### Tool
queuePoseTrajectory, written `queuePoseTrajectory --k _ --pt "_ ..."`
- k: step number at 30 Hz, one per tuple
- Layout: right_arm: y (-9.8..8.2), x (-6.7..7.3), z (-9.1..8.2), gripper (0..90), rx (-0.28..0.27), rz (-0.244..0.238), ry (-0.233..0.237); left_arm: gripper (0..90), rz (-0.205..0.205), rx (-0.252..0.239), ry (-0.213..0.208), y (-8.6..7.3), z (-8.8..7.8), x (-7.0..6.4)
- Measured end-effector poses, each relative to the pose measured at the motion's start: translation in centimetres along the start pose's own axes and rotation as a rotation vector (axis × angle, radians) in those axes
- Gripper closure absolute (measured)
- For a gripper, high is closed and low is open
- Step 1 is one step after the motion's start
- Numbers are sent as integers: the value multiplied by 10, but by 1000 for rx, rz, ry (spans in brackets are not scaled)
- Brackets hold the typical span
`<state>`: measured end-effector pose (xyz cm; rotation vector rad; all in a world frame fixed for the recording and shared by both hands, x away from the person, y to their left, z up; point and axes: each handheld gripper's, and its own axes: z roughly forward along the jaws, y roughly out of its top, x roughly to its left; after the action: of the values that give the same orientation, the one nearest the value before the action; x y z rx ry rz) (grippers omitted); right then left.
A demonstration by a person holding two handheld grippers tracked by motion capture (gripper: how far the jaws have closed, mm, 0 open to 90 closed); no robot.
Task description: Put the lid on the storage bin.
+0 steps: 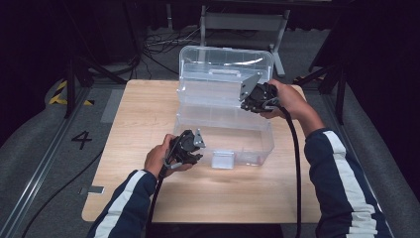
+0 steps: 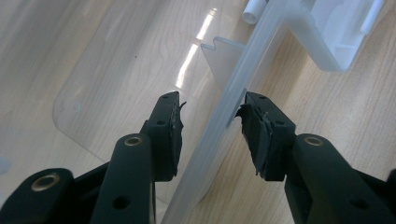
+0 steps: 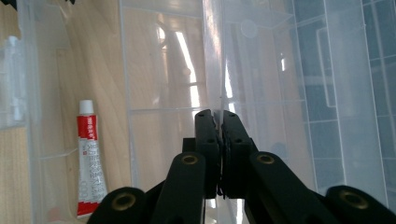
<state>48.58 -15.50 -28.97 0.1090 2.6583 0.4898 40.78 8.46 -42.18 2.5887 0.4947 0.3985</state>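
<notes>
Box [image 1: 225,131] of clear plastic stands on the wooden table [image 1: 148,198] with its lid [image 1: 223,62] raised. The right gripper [image 1: 246,99] is clenched on a thin clear inner wall [image 3: 215,70] of the box. The left gripper [image 1: 195,148] is released, its jaws apart on both sides of the front rim [image 2: 219,135]. A red tube [image 3: 88,158] lies inside.

tube [image 3: 89,158]: lettering on the red label too blurred to read; lower end cut off behind the right gripper's body
clear plastic box [image 1: 257,144]: contents not discernible in the high view
person: forearms cut off at the bottom edge
</notes>
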Motion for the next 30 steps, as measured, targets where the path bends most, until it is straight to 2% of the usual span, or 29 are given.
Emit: queuePoseTrajectory --k 4,8,12,13,19,30 --pt "1 7 -1 878 0 -20 10 582 -3 0 3 0 0 0" --pt "-2 12 -2 869 -12 -12 5 574 -4 -2 11 0 0 -1" --pt "-6 18 -4 866 -23 1 -6 556 1 -8 35 0 1 -4" --pt "-6 19 -4 865 -25 -8 -8 553 2 -12 45 0 1 -5" --pt "-9 30 -4 847 -45 -2 -27 542 14 -12 50 1 2 -6" --pt "-15 35 -4 827 -74 17 -20 541 17 -29 43 1 2 -5"
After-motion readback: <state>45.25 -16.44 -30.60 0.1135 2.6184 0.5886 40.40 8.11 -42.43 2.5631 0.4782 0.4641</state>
